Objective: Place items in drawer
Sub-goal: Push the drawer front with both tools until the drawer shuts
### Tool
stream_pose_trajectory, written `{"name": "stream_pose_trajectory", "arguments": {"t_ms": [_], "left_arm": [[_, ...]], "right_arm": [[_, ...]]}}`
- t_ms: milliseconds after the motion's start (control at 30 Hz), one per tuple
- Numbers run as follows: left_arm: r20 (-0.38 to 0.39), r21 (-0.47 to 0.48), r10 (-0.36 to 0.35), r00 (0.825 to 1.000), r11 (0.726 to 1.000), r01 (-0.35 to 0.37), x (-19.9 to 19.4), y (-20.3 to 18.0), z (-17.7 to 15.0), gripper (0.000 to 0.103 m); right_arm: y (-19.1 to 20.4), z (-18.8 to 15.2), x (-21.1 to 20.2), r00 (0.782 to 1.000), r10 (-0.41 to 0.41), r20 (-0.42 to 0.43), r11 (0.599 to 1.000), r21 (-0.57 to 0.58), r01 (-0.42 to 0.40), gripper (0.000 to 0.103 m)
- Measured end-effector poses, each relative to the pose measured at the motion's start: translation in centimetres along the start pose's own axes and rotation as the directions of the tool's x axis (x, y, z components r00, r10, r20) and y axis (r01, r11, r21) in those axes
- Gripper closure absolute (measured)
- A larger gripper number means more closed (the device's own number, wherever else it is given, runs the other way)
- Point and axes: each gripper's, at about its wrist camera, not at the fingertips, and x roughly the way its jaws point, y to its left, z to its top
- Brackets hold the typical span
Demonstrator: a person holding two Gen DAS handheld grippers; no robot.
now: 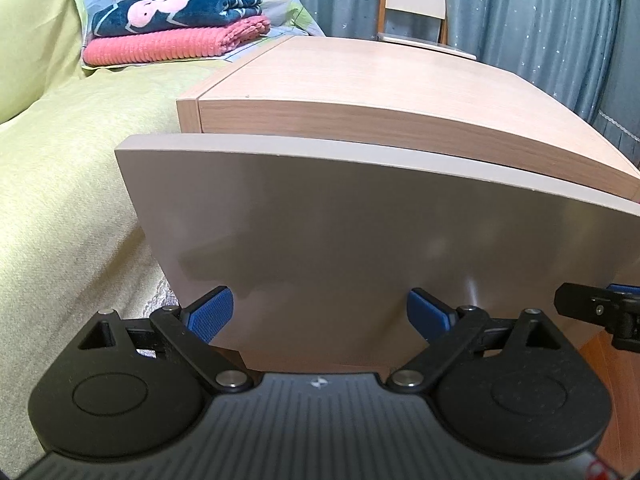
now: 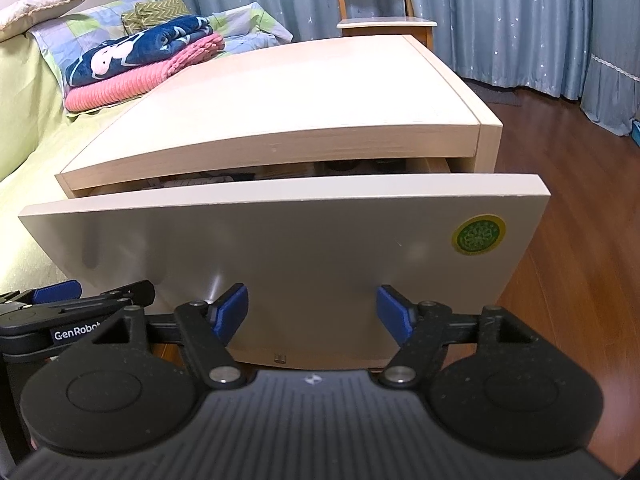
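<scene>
Drawer (image 2: 280, 248) slightly ajar, smooth glossy beige curved front, round green sticker (image 2: 478, 235); left gripper (image 1: 320, 316) and right gripper (image 2: 312, 312) both spread, empty.

Drawer (image 2: 280, 248): pale grey flat front, round green sticker (image 2: 478, 235) upper right; pulled slightly open, contents dimly visible through gap.

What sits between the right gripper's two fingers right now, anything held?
Nothing is held. In the right wrist view the right gripper is open, and between its blue pads shows only the drawer front, partly pulled out of the nightstand.
</scene>
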Motion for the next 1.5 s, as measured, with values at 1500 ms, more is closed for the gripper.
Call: {"name": "stream_pose_trajectory", "arguments": {"t_ms": [1500], "left_arm": [[0.012, 0.014, -0.008, 1.0, 1.0, 0.008, 1.5, 0.2, 1.6, 0.008]], "right_arm": [[0.2, 0.5, 0.7, 1.0, -0.02, 0.016, 1.0, -0.014, 0.02, 0.031]]}}
